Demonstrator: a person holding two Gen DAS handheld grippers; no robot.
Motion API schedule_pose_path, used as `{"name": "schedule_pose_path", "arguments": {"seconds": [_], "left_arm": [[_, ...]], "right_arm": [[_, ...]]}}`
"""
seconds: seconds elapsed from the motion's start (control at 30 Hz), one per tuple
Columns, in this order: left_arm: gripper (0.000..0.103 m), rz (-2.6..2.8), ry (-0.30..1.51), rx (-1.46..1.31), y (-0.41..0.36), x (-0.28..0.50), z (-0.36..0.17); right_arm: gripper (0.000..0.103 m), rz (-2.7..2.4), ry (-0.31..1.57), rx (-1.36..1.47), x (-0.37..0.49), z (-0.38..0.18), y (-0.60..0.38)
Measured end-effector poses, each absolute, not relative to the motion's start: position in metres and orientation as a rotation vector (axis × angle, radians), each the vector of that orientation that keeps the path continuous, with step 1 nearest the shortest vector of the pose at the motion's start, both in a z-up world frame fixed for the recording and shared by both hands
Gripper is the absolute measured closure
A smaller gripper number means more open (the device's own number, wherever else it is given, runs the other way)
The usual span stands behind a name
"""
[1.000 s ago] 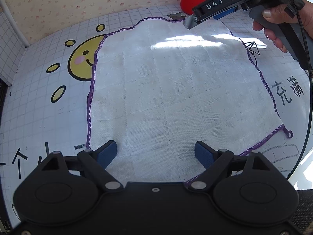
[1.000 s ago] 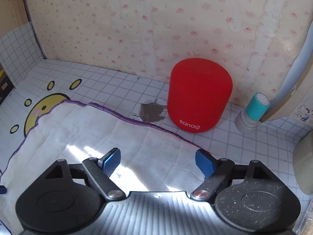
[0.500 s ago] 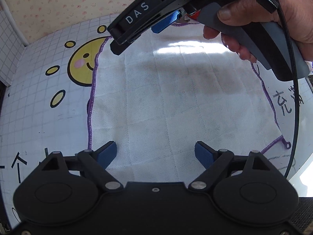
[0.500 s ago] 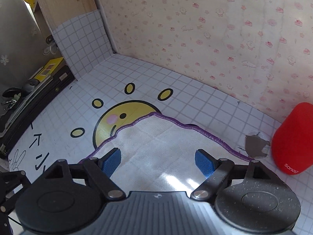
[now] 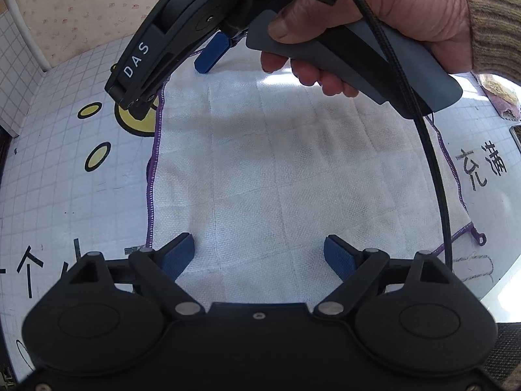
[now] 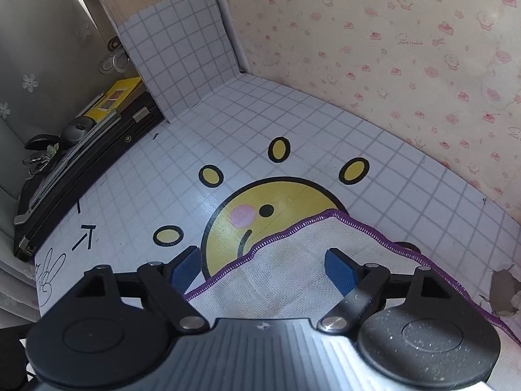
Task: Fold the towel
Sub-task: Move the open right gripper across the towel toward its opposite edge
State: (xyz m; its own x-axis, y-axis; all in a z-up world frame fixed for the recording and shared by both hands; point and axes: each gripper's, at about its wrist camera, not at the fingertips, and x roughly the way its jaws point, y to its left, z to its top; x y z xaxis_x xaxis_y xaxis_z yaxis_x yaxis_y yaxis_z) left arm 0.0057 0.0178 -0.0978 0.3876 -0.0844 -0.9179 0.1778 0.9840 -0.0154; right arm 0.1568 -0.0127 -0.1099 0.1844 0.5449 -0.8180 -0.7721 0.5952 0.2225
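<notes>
White gauze towel [image 5: 302,176] lies flat, unfolded, mid-desk [image 6: 325,130]; both left gripper [image 5: 259,254] and right gripper [image 6: 260,265] have jaws wide, the right straddling the far-left corner: pinch only the purple hem there, squarely.

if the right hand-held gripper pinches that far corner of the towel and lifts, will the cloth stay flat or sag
The towel looks like thin open-weave gauze lying slack on the table, so it will probably sag and drape from the pinch. It looks light, so the rest may drag along. The corner between the open right hand-held gripper fingers should bunch easily.
</notes>
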Motion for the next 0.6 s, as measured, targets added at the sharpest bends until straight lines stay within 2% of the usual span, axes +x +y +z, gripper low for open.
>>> {"name": "schedule_pose_path", "arguments": {"seconds": [0.53, 0.6], "left_arm": [[0.015, -0.073, 1.143, 0.051, 0.034, 0.005, -0.103], [0.012, -0.068, 1.143, 0.051, 0.033, 0.003, -0.104]], "right_arm": [[0.019, 0.972, 1.002, -0.292, 0.167, -0.109, 0.019], [0.019, 0.964, 1.000, -0.282, 0.163, -0.107, 0.013]]}}
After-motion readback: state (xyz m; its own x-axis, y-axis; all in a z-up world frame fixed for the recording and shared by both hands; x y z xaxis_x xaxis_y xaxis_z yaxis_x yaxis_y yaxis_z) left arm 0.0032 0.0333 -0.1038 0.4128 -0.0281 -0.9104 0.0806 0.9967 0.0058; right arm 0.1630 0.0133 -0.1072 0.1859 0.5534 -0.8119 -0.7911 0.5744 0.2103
